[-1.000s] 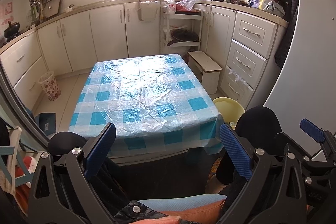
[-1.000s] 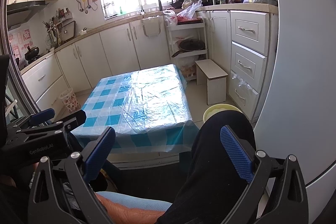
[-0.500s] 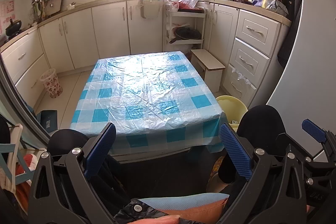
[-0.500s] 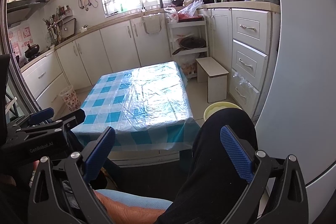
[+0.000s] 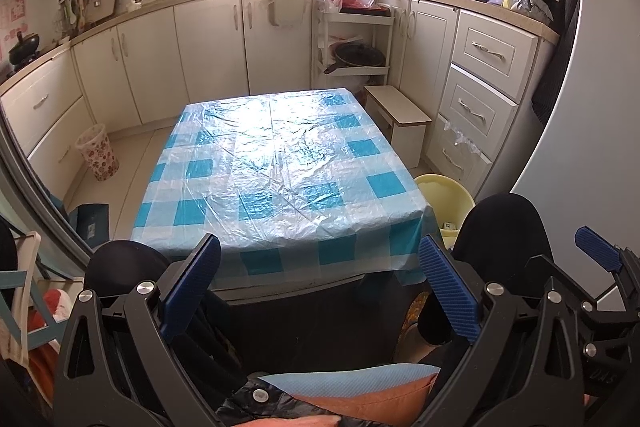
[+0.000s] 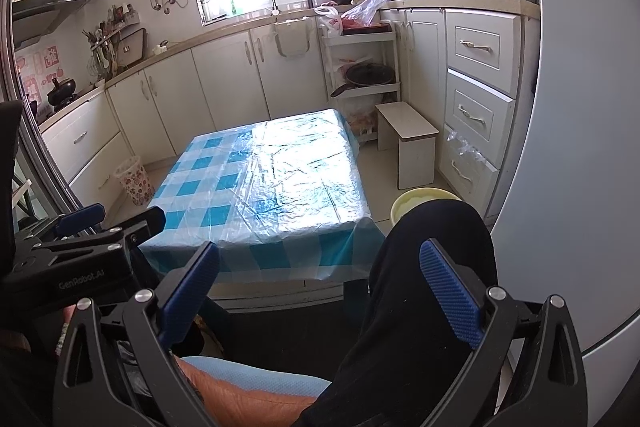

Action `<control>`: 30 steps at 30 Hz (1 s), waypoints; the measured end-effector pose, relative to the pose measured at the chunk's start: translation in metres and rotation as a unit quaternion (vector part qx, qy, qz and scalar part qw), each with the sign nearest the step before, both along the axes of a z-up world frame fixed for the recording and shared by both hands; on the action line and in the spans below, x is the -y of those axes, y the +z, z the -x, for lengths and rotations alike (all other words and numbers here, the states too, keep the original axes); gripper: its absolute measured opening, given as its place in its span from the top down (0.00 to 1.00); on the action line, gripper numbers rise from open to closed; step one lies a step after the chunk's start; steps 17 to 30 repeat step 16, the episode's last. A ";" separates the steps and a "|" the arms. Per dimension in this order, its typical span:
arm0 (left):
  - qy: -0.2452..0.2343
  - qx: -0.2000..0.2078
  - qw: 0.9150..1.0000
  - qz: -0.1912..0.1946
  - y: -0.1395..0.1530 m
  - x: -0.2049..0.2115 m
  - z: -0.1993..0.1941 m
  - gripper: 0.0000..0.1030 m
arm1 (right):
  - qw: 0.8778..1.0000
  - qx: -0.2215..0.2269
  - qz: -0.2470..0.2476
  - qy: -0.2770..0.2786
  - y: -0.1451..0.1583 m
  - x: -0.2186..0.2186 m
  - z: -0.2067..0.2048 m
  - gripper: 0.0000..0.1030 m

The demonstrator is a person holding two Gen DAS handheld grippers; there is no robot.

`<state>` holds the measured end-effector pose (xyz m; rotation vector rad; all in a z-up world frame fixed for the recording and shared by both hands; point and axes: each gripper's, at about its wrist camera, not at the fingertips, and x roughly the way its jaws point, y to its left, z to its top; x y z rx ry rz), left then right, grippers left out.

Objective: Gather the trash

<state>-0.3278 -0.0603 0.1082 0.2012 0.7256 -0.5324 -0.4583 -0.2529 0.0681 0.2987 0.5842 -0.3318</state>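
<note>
Both tools gape wide with nothing between their blue pads: the left tool (image 5: 320, 283) and the right tool (image 6: 320, 283) hang side by side low over the person's lap, short of the surface's near edge. Only the right view shows the left tool's whole black body (image 6: 80, 259), to its left; the left view catches just one blue pad of the right tool (image 5: 598, 253) at its right. The person's dark knee (image 6: 436, 247) rises under the right tool's right finger. Ahead of both lies the surface (image 5: 280, 163), one low table under a blue-checked plastic cover, its four edges free and open floor on either side. Right of it sit one yellow basin (image 5: 444, 195) and, beyond, one white stool (image 5: 400, 119). Far left of the tools, against the cabinets, stands one flowered waste basket (image 5: 98, 151). No loose trash can be made out on the surface.
</note>
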 end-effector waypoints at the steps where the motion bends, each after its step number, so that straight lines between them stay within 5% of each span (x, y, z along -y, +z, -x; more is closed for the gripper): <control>1: 0.001 -0.001 1.000 0.000 -0.001 0.000 -0.001 0.07 | 1.000 -0.001 -0.001 0.001 -0.001 0.001 -0.001 0.07; 9: 0.015 -0.006 1.000 -0.014 -0.016 0.001 -0.023 0.07 | 0.999 0.003 0.018 0.029 -0.001 0.002 -0.030 0.07; 16: 0.053 -0.036 0.997 -0.041 -0.038 0.000 -0.087 0.07 | 0.998 -0.006 0.032 0.059 -0.001 0.029 -0.131 0.07; 30: 0.053 -0.036 0.997 -0.041 -0.038 0.000 -0.087 0.07 | 0.998 -0.006 0.032 0.059 -0.001 0.029 -0.131 0.07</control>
